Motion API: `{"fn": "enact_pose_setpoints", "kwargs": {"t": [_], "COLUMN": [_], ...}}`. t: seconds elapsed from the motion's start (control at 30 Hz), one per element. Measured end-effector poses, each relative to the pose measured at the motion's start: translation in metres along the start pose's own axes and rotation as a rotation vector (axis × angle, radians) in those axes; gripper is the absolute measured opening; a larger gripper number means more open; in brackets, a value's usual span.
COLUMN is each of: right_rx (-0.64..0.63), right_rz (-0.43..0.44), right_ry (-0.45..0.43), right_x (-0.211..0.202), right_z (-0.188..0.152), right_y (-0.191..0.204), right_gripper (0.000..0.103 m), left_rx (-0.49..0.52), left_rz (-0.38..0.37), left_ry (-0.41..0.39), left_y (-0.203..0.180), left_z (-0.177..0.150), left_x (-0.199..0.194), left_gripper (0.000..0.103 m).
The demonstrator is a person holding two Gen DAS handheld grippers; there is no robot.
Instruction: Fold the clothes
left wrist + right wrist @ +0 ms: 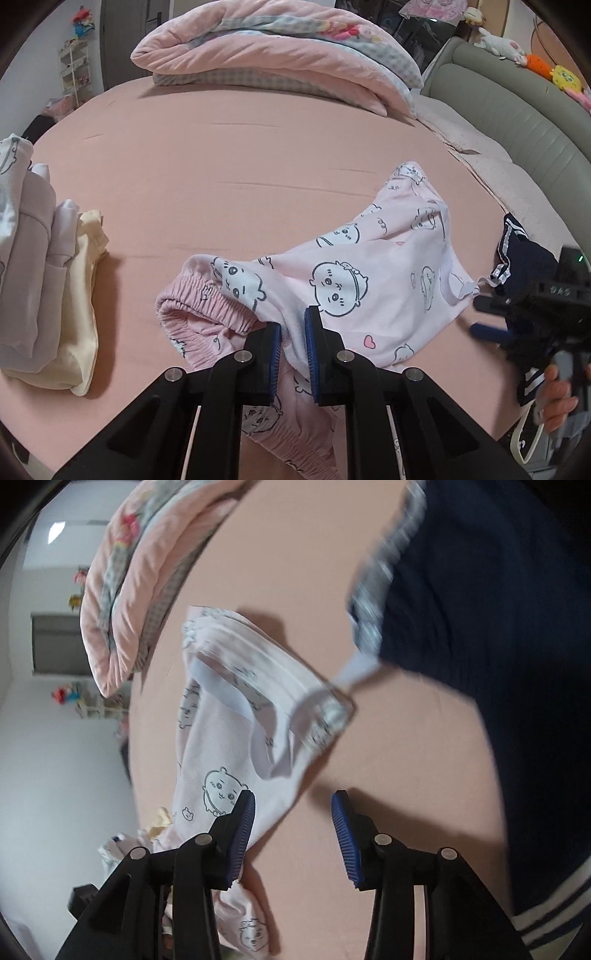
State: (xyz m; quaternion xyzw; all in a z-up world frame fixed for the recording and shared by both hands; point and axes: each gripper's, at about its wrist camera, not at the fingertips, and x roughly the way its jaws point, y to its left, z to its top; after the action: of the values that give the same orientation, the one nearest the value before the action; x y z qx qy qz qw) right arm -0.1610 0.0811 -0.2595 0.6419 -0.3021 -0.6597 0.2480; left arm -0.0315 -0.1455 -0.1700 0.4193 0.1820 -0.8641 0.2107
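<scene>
Pink pajama pants [354, 273] printed with cartoon faces lie crumpled on the pink bed sheet [221, 166]. My left gripper [293, 328] is shut on a fold of them near the elastic waistband [199, 306]. In the right wrist view the pants [229, 746] run from the upper middle down to the left. My right gripper [293, 805] is open and empty just above the sheet beside the pants' edge. It also shows in the left wrist view [491, 317], at the right by the pants' hem.
A pile of folded clothes [48, 280] sits at the left. A folded pink quilt [273, 55] lies at the far side. A navy garment with white stripes [498, 664] lies at the right. A grey headboard [524, 118] borders the bed.
</scene>
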Motion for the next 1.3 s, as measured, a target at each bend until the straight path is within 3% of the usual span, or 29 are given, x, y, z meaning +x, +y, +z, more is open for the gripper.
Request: {"fn": "enact_pose_setpoints", "kwargs": {"t": [0.2, 0.37, 0.47, 0.53, 0.57, 0.6, 0.67, 0.83, 1.0, 1.17, 1.3], "right_rx": [0.08, 0.012, -0.013, -0.03, -0.03, -0.029, -0.033, -0.122, -0.157, -0.175, -0.175], "right_rz": [0.136, 0.112, 0.075, 0.061, 0.072, 0.082, 0.098, 0.112, 0.128, 0.122, 0.123], "right_ry": [-0.021, -0.009, -0.031, -0.037, -0.037, -0.038, -0.037, -0.048, -0.053, -0.056, -0.054], "right_x": [0.024, 0.037, 0.035, 0.035, 0.034, 0.033, 0.03, 0.014, 0.009, 0.003, 0.001], "right_z": [0.008, 0.02, 0.018, 0.017, 0.016, 0.015, 0.017, 0.021, 0.025, 0.025, 0.031], "right_y": [-0.011, 0.001, 0.003, 0.004, 0.003, 0.004, 0.011, 0.04, 0.066, 0.077, 0.085], "right_gripper": [0.045, 0.044, 0.021, 0.014, 0.014, 0.014, 0.013, 0.013, 0.013, 0.013, 0.013], "left_rx": [0.003, -0.018, -0.03, -0.04, -0.047, -0.054, -0.068, -0.118, -0.002, 0.28, 0.306], "left_rz": [-0.009, -0.025, -0.046, -0.069, -0.08, -0.088, -0.124, -0.187, -0.038, 0.094, 0.024], "left_ry": [0.009, 0.024, 0.03, 0.029, 0.026, 0.026, 0.028, 0.074, 0.008, -0.039, -0.02], "left_y": [0.0, 0.004, 0.007, 0.01, 0.011, 0.011, 0.013, 0.018, -0.001, -0.045, -0.062], "left_z": [0.0, -0.001, -0.003, -0.005, -0.006, -0.006, -0.007, -0.012, -0.023, -0.032, -0.034], "left_x": [-0.002, -0.001, -0.004, -0.007, -0.009, -0.01, -0.012, -0.008, -0.016, -0.017, -0.01], "left_gripper": [0.011, 0.011, 0.012, 0.018, 0.032, 0.056, 0.074, 0.075, 0.075, 0.075, 0.075]}}
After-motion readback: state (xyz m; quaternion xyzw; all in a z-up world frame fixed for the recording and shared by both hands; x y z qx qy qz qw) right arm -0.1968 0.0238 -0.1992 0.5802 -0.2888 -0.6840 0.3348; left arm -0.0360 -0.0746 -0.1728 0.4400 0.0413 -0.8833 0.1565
